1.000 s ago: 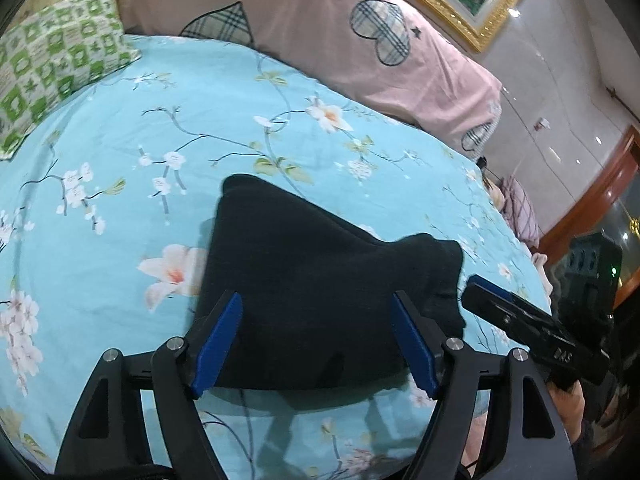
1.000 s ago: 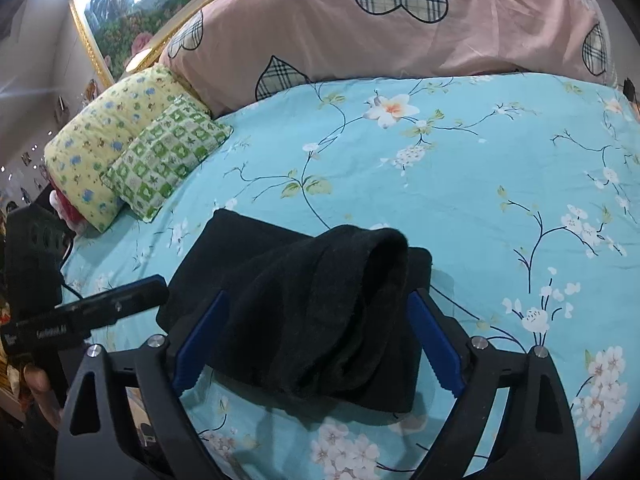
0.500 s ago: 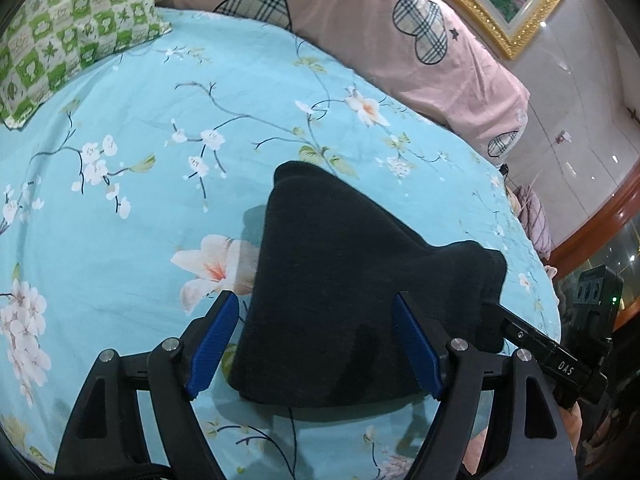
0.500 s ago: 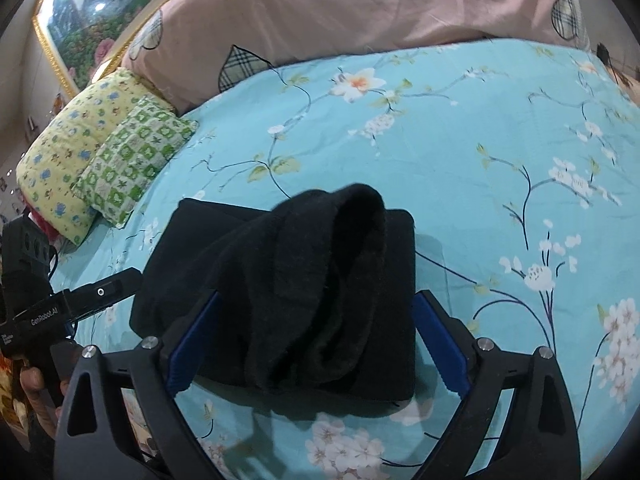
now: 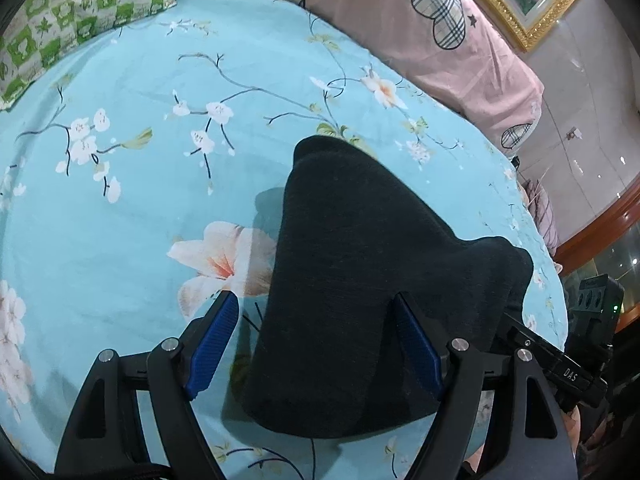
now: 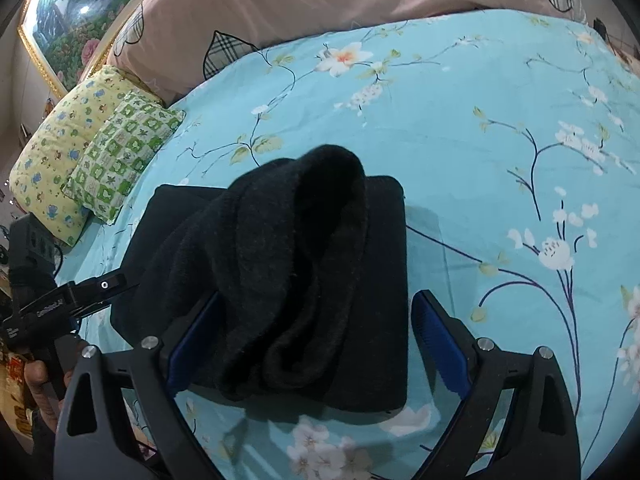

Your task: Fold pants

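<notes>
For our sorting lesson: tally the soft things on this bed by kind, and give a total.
Black pants: 1
Small patterned pillows, green checked pillow and yellow pillow: 2
Pink bolster with plaid hearts: 1
Blue floral sheet: 1
Total: 5

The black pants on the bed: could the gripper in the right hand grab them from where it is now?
Probably yes. The right gripper is open, the pants lie between its fingers, and nothing blocks them.
</notes>
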`<action>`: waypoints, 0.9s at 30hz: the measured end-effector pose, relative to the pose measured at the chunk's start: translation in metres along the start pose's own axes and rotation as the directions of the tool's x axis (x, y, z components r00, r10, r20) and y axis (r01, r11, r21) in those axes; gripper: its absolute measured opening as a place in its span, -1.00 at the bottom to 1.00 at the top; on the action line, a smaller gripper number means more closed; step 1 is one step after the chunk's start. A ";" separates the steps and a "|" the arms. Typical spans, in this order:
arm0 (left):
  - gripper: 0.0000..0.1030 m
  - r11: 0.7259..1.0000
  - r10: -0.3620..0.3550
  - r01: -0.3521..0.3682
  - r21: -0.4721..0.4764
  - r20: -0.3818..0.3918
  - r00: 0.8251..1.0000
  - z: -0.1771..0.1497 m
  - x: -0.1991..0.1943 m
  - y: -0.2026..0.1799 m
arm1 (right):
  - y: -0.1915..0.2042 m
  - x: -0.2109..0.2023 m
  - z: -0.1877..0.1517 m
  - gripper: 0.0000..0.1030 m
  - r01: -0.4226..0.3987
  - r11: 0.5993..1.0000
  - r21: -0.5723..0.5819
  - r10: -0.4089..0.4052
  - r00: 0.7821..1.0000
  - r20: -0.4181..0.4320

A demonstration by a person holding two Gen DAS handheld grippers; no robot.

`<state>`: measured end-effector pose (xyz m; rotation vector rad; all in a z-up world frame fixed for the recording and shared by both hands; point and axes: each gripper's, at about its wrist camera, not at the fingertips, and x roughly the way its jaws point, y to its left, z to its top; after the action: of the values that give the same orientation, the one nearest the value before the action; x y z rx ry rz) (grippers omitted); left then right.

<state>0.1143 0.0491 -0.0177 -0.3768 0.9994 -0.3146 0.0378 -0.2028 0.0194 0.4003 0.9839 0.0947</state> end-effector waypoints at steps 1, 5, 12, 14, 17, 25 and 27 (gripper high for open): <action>0.57 1.000 -0.003 0.003 -0.003 -0.003 1.000 0.000 0.002 0.001 | -0.002 0.001 0.000 0.84 -0.007 1.000 0.006 0.007 1.000 -0.002; 0.58 1.000 -0.002 0.002 -0.005 -0.007 1.000 0.000 0.008 0.003 | -0.007 0.002 -0.002 0.84 -0.029 0.999 0.015 0.029 1.000 -0.003; 0.61 1.000 -0.005 0.005 -0.004 -0.006 1.000 0.001 0.014 0.003 | -0.010 0.004 -0.002 0.60 -0.047 0.999 0.004 0.047 0.999 0.007; 0.61 1.000 -0.003 0.003 0.005 -0.004 1.000 0.000 0.015 0.002 | -0.014 0.003 -0.003 0.55 -0.066 0.998 0.018 0.066 0.998 0.007; 0.57 1.000 -0.014 0.014 0.017 -0.009 1.000 0.000 0.017 -0.001 | -0.017 0.004 -0.003 0.51 -0.091 0.995 0.031 0.090 0.996 0.007; 0.20 0.999 -0.049 0.049 0.009 -0.012 0.999 -0.002 0.021 -0.005 | -0.016 0.003 -0.006 0.44 -0.101 0.995 0.022 0.101 0.995 0.016; 0.12 0.999 -0.040 0.040 0.025 -0.002 0.999 -0.003 0.020 -0.009 | -0.015 0.003 -0.007 0.42 -0.099 0.995 0.020 0.099 0.995 0.018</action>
<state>0.1208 0.0326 -0.0302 -0.3738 0.9897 -0.3637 0.0322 -0.2140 0.0082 0.4684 0.9486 0.1703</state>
